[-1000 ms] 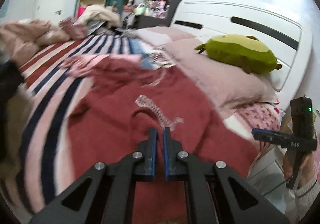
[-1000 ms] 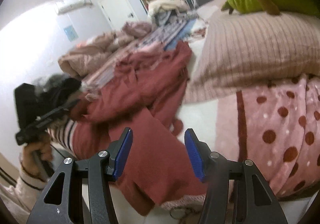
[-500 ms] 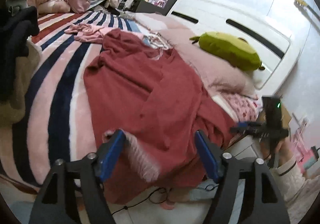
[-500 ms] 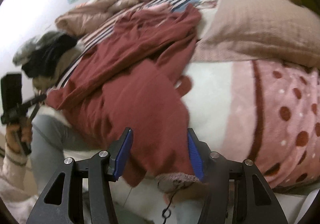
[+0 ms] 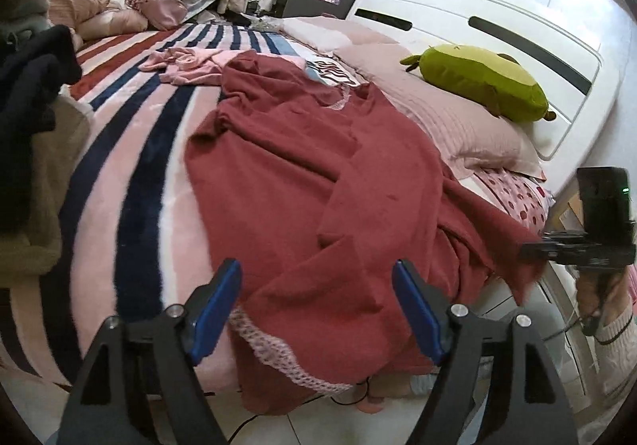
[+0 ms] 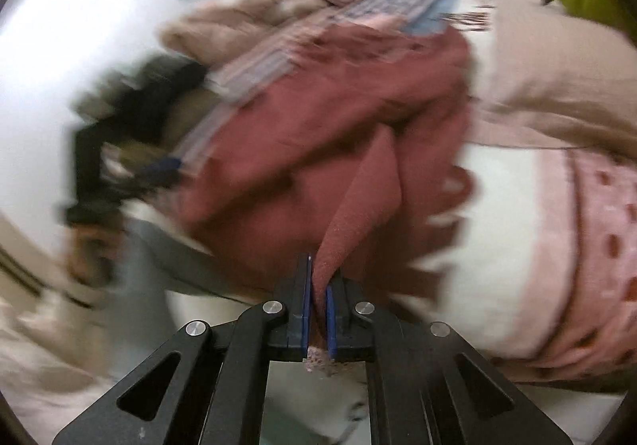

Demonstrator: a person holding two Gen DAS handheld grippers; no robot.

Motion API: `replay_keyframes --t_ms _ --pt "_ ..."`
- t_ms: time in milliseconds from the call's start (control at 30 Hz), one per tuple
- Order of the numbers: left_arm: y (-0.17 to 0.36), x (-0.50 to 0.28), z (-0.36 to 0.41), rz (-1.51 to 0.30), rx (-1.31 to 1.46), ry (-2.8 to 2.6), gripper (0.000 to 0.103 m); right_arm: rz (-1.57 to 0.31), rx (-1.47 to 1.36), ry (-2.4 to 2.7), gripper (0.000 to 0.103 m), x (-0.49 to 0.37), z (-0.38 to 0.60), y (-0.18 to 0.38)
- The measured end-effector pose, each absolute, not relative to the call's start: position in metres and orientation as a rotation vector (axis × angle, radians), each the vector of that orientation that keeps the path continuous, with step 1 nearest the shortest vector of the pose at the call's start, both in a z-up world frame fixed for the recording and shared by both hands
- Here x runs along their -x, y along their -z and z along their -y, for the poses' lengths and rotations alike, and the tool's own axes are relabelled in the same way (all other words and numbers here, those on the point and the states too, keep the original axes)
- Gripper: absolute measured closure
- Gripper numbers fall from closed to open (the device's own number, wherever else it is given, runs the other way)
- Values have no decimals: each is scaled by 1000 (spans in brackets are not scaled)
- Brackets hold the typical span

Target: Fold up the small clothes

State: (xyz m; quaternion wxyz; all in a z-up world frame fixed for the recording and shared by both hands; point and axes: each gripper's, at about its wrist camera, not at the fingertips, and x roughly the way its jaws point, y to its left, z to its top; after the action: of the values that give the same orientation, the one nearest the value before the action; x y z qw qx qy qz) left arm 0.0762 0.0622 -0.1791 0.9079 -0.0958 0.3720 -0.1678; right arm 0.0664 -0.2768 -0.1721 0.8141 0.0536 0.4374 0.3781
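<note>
Fingers (image 6: 306, 305) of right gripper (image 6: 317, 307) are clamping the red garment (image 5: 318, 182) hem | left gripper (image 5: 316, 305) is hovering spread wide — nothing held | garment is lying across striped bed (image 5: 131, 150), near edge hanging off.

green plush toy (image 5: 483, 84), pink pillow (image 5: 450, 126), striped blanket (image 5: 131, 166), white headboard (image 5: 497, 19)

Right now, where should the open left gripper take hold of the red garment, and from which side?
Take the lace-trimmed hem of the red garment, where it hangs over the bed's near edge. The left gripper has open jaws on either side of it. Come straight forward from the bedside: that edge is thin and free. The right gripper already pinches another edge.
</note>
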Motion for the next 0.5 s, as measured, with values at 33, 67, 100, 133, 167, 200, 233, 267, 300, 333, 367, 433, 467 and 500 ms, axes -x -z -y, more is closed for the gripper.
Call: replay_keyframes --t_ms 33,67,100,133,167,200,233,267,300,333,367,433,467,500 --pt "179 -76 -65 -768 203 339 29 -934 -132 -837 102 -65 273 170" --pt "180 -75 -68 -768 211 332 29 -934 -146 -862 102 -63 270 168" --pt "180 -75 -70 -769 216 329 29 -942 -180 -900 102 -63 268 169" --pt "180 -74 -73 -769 220 325 29 -950 -202 -918 102 -64 266 171" --pt "181 -74 -74 -770 221 321 29 -963 -213 -917 102 -67 266 177" --pt "181 -73 -76 -772 220 316 29 -978 -193 -877 102 -70 266 184" --pt "182 -72 -77 -777 219 313 29 -994 -176 -840 101 -74 267 191" --pt "183 -72 -78 -786 219 314 28 -1023 -154 -795 100 -77 270 201" --pt "186 -72 -78 -804 217 324 28 -1056 -136 -752 99 -80 273 211" --pt "188 -71 -78 -821 214 338 25 -1081 -129 -728 99 -83 274 217" --pt "191 -70 -78 -832 218 353 23 -1101 -125 -710 101 -85 277 224" --pt "196 -68 -80 -850 233 357 22 -1108 -162 -722 95 -85 285 227" --pt "199 -68 -82 -859 237 343 22 -1116 -148 -693 84 -85 288 228" --pt "200 -68 -84 -862 237 334 22 -1120 -118 -658 64 -85 291 228"
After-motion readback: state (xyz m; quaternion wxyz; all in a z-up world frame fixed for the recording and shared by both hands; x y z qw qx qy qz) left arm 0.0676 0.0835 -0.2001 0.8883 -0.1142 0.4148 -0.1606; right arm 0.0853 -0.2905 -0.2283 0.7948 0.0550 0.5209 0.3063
